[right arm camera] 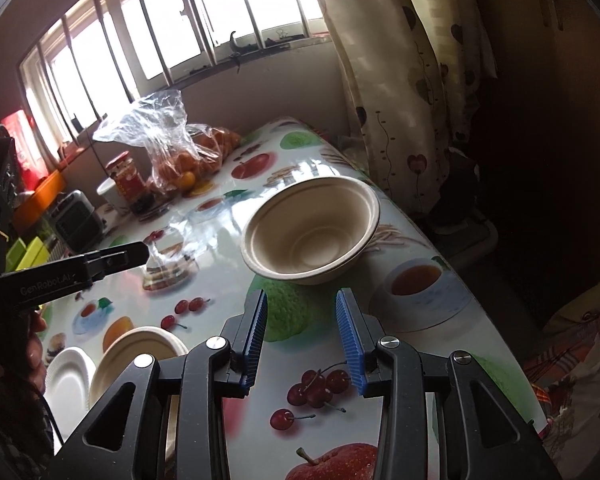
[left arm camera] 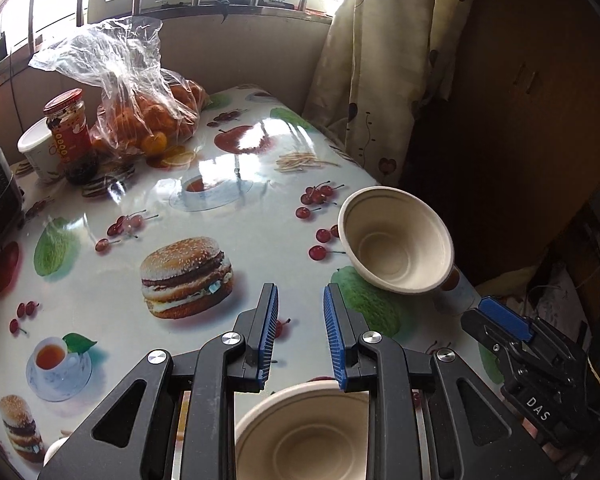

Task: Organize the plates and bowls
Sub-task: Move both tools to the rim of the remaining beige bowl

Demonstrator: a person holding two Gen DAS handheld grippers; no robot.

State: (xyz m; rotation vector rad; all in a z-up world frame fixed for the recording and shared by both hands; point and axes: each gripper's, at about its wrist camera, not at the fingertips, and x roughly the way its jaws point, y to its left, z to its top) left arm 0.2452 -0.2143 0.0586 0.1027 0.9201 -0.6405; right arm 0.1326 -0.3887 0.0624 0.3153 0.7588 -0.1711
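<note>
My right gripper (right arm camera: 302, 336) hangs with its jaws part open and nothing between them; the left gripper (left arm camera: 301, 334) is the same, empty. The far bowl (right arm camera: 312, 232) sits just ahead of my right jaws, near the table (right arm camera: 416, 344) edge. Another bowl (left arm camera: 304, 432) lies below my left jaws. These look like light, stiff moulded pulp, so I'd pinch the thin rim gently; squeezing hard could crumple it.

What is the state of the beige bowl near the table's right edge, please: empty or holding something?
Empty. The beige bowl sits upright on the table, its ringed bottom bare in both views.
</note>
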